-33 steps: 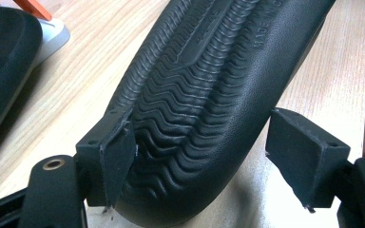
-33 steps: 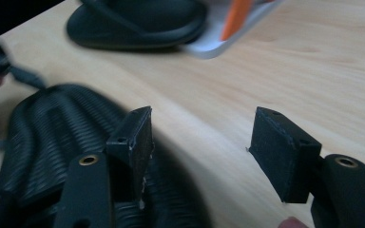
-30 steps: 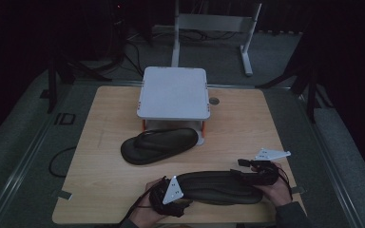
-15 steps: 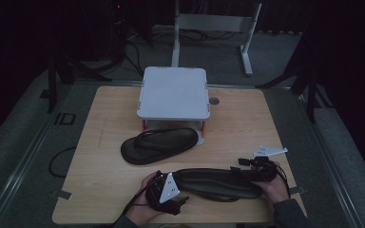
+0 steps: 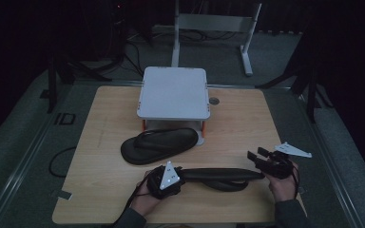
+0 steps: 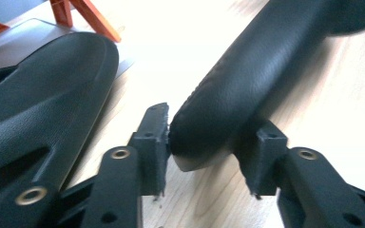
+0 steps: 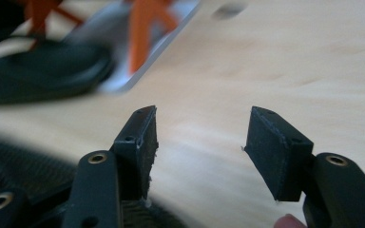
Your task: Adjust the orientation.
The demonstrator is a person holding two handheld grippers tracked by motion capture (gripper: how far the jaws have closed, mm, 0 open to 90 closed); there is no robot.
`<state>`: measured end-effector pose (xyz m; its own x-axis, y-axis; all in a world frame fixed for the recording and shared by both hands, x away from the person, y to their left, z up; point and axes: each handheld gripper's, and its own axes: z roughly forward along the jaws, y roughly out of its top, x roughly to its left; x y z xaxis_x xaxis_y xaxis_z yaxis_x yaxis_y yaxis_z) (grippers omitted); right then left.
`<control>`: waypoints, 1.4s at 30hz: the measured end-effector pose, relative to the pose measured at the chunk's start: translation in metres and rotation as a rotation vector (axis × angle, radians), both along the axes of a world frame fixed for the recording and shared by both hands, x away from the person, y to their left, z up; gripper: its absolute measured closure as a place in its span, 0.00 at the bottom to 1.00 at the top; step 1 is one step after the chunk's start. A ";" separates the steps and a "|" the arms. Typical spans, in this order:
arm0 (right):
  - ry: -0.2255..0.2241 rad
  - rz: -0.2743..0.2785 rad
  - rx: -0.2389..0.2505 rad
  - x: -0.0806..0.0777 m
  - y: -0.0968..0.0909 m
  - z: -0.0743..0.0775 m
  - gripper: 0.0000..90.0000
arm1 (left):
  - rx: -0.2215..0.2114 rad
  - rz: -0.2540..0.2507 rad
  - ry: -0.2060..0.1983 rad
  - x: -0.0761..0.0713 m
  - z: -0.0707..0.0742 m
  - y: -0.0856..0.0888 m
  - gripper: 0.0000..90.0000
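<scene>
Wooden table (image 5: 104, 123): second sandal (image 5: 159, 145) lies beside white stand (image 5: 173, 92).

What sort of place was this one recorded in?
Probably a lab or studio set up for recording: a wooden table on grey carpet, dark curtains behind, cables on the floor and a metal stand beyond. Black sandals serve as props.

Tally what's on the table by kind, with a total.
Black flip-flops: 2, the far flip-flop by the stand and the near flip-flop at the hands
White stand with orange legs: 1
Handheld tongs: 2, left tongs and right tongs
Total: 5
</scene>
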<state>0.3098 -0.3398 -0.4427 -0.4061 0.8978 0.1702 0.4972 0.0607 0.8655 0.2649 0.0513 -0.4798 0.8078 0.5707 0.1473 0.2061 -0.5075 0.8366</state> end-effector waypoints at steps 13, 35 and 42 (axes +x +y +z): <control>-0.110 -0.086 0.045 -0.020 -0.013 0.016 0.45 | -0.087 0.066 0.174 0.012 -0.001 0.004 0.76; -0.124 -0.050 0.026 0.001 0.005 0.024 0.44 | -0.063 0.135 0.102 0.014 -0.001 0.001 0.62; -0.103 -0.014 0.022 -0.004 0.012 0.021 0.44 | -0.068 0.071 0.121 0.005 -0.002 -0.007 0.59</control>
<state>0.3056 -0.3275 -0.4217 -0.4100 0.8999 0.1483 0.4063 0.0347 0.9131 0.2694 0.0444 -0.4817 0.7748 0.6321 0.0100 0.3410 -0.4312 0.8353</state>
